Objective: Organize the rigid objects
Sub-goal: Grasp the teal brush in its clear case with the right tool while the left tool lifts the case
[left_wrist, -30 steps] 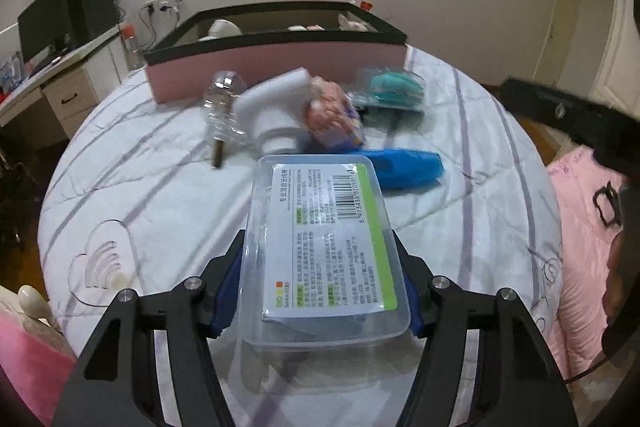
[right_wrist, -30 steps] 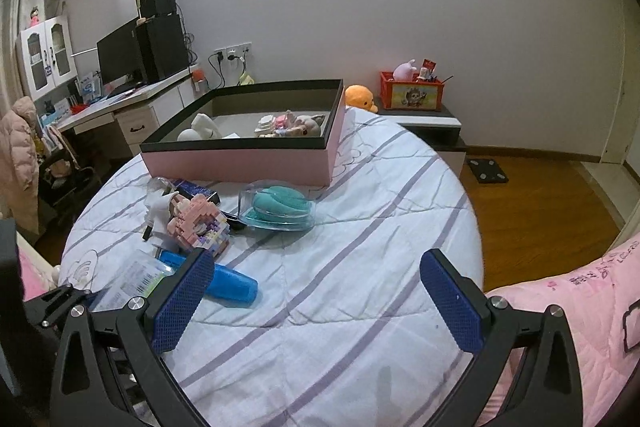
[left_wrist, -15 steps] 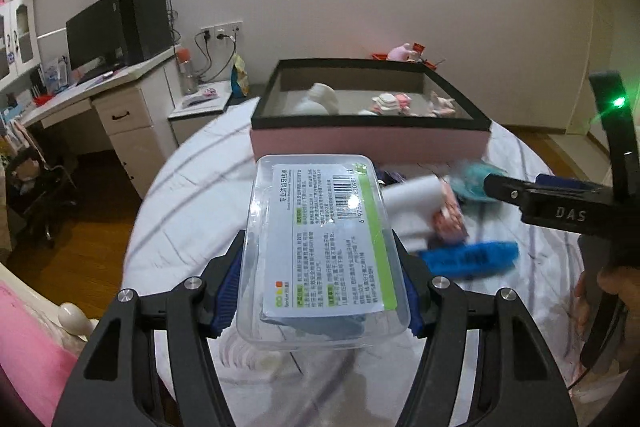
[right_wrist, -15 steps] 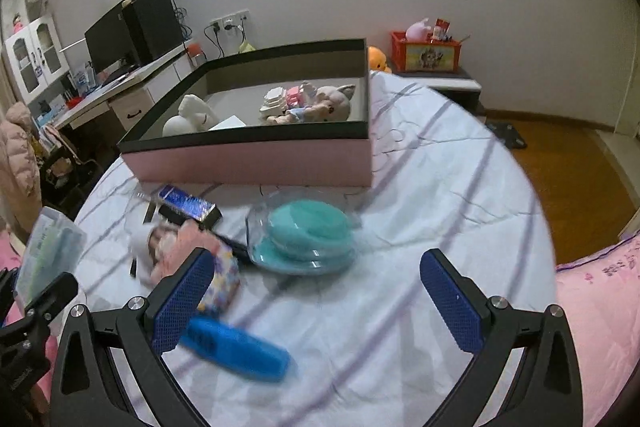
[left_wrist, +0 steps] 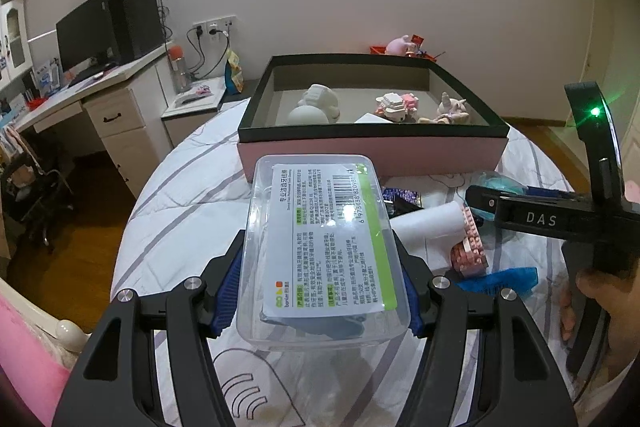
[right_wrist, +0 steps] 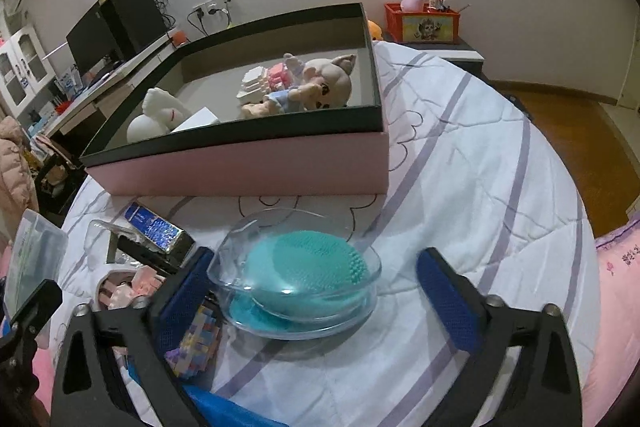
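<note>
My left gripper [left_wrist: 320, 291] is shut on a clear plastic box [left_wrist: 320, 247] with a white and green label, held above the bed and pointing at the pink storage box [left_wrist: 372, 151]. That box has a black rim and holds a white toy, a brick figure and a doll. My right gripper [right_wrist: 316, 299] hangs low over a teal brush in a clear case [right_wrist: 300, 279]. Its jaws are closing, with the case between them and neither pad touching it. The pink storage box [right_wrist: 240, 167] stands just behind the case.
On the striped bedspread lie a pink brick figure [left_wrist: 468, 247], a white tube-shaped item [left_wrist: 424, 223], a blue item [left_wrist: 504, 279] and a glittery blue bar [right_wrist: 156, 227]. A desk with a monitor [left_wrist: 88, 35] stands left. An orange crate [right_wrist: 424, 23] sits behind the bed.
The left gripper lifted the clear box and swung toward the pink storage box. The right gripper came down and forward over the teal brush case, and its jaws narrowed a little.
</note>
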Tool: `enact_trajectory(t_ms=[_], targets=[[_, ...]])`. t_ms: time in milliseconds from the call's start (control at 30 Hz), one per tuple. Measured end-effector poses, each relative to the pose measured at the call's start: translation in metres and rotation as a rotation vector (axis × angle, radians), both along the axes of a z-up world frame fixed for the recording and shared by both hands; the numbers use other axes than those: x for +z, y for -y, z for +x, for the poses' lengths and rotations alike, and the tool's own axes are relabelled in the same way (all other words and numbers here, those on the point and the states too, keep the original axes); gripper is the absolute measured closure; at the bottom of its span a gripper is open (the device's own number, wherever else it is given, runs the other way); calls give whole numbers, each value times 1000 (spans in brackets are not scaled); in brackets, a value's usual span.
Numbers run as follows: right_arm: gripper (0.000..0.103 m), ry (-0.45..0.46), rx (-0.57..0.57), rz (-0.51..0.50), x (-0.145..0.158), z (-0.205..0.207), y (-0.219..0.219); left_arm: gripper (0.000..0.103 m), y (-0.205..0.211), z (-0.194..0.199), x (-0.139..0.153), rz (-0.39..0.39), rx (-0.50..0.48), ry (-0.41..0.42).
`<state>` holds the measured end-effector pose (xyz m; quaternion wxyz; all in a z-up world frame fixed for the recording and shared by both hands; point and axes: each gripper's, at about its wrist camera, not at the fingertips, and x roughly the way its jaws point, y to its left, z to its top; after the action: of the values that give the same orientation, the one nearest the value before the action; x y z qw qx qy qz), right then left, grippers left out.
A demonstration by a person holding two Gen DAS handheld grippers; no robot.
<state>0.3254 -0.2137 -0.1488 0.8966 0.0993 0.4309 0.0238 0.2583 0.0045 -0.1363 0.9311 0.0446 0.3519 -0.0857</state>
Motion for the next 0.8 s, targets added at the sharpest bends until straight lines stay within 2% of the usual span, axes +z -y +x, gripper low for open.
enact_trajectory(t_ms=[67,133,233,333,400,667,800], targets=[[14,9,16,-1,1,0,0,38,3,4,1,-2,-5,0],[29,15,34,-14,2,-1,-3,38,6,6,2,0,-11,3],[29,12,48,-52,1,-2,-8,38,10,9,6,2,-22,8],[29,35,65,-12,6,-7,-4,38,13,12,10,2,-27,15],[29,62,62,-23,15,-12,-2,38,14,16,14,1,-33,21],[29,203,106,-60,76,-28,-4,38,29,37,45,12,-75,86],[29,276,127,-77,103,-21,-13,38,39,53,65,9,-94,130]])
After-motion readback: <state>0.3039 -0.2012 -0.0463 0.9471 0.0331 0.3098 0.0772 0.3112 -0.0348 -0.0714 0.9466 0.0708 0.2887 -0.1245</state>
